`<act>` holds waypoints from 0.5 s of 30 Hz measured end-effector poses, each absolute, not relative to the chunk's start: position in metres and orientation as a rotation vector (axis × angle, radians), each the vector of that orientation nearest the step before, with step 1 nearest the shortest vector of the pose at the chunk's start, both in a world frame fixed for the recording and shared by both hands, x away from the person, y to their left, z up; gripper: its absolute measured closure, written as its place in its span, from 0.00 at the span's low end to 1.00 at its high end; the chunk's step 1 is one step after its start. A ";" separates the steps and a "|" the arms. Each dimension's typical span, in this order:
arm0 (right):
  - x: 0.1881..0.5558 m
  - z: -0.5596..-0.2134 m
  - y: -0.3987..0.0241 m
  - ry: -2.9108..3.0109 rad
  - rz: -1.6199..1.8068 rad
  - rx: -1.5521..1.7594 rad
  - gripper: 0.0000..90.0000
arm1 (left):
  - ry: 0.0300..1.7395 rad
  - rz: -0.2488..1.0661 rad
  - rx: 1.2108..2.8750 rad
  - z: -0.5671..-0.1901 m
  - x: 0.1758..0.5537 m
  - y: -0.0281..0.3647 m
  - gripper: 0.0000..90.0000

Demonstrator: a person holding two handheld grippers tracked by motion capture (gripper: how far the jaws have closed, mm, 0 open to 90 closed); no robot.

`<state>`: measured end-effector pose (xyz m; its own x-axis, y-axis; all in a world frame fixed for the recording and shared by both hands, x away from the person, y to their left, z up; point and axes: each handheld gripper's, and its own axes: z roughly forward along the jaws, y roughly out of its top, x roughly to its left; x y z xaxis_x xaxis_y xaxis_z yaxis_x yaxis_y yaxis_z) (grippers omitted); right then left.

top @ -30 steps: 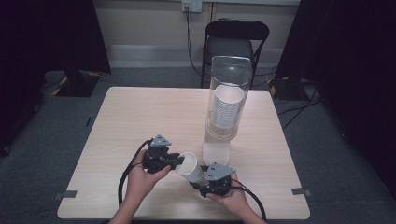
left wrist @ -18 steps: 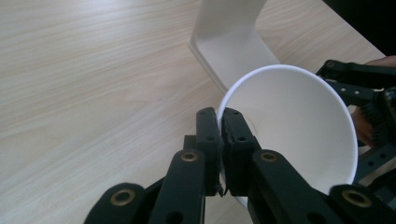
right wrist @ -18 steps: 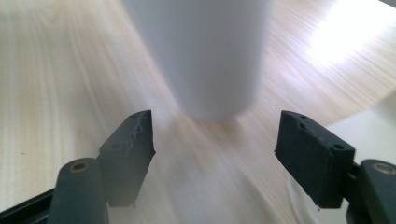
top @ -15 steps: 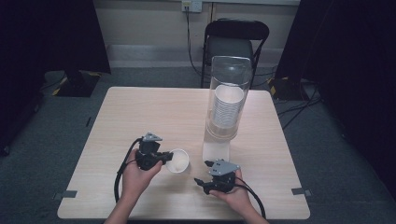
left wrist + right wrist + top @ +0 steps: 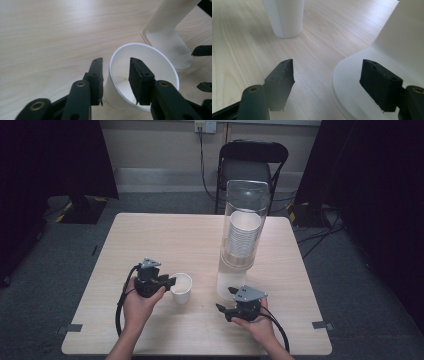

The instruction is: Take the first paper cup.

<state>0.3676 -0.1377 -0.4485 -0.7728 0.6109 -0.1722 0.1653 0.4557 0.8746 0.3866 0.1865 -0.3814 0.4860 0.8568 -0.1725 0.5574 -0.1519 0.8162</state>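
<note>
Between left gripper [image 5: 115,72] fingers: cup [image 5: 147,75] wall, just released as they part | right gripper [image 5: 332,82] fingers spread, empty, beside dispenser [image 5: 387,62] base | surface [image 5: 165,240]

cup [image 5: 160,65]: white paper, matt | table [image 5: 165,237]: pale wood-grain | dispenser tube [image 5: 245,200]: clear plastic

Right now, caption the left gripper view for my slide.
Left gripper straddles the paper cup rim, jaws just opening, on the table.
</note>
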 end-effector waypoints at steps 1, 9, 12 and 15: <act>0.368 -0.448 -0.139 2.238 1.277 0.656 0.30 | 1.159 0.422 1.813 -0.382 0.385 0.188 0.64; 0.371 -0.446 -0.149 2.213 1.290 0.713 0.30 | 1.024 0.463 1.778 -0.392 0.364 0.216 0.39; 0.372 -0.445 -0.150 2.206 1.289 0.722 0.30 | 0.986 0.491 1.834 -0.402 0.359 0.224 0.34; 0.373 -0.445 -0.151 2.204 1.276 0.726 0.30 | 0.971 0.501 1.876 -0.421 0.354 0.235 0.28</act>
